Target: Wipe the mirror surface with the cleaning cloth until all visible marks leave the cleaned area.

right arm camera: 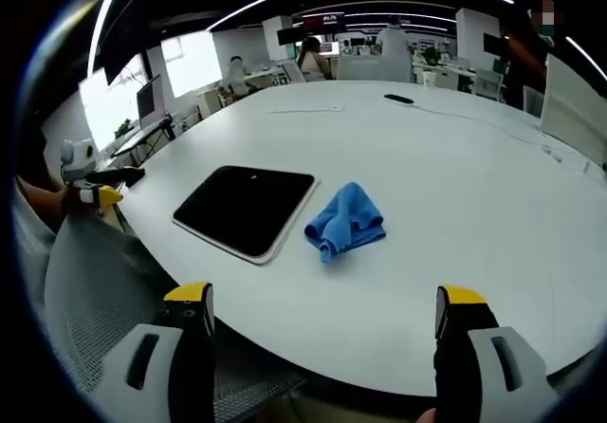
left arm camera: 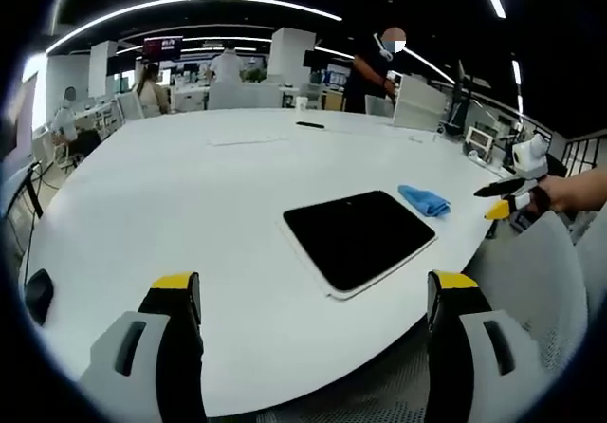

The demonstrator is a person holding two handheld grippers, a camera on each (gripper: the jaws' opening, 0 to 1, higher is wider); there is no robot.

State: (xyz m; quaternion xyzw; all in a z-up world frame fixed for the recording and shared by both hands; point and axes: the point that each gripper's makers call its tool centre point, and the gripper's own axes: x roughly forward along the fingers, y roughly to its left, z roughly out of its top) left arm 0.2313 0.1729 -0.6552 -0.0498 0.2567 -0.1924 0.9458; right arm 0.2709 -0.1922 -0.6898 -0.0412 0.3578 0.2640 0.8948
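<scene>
Location type: open-plan office. A large white bench (left arm camera: 190, 205) occupies the foreground. Beyond its far edge stand rows of desks with monitors (right arm camera: 152, 101) and seated people (left arm camera: 149, 86). White square pillars (left arm camera: 290, 55) rise behind the bench. Long curved strip lights (left arm camera: 190, 8) run across the dark ceiling above it.

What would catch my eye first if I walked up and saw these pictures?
Probably the dark, flat mirror lying near the edge of the big white table, since it stands out sharply against the pale surface. Right beside it, apart from it, lies a crumpled blue cleaning cloth. In the foreground of the right gripper view, the right claw stands open with yellow-tipped jaws, and the left claw stands open likewise in the left gripper view.
</scene>
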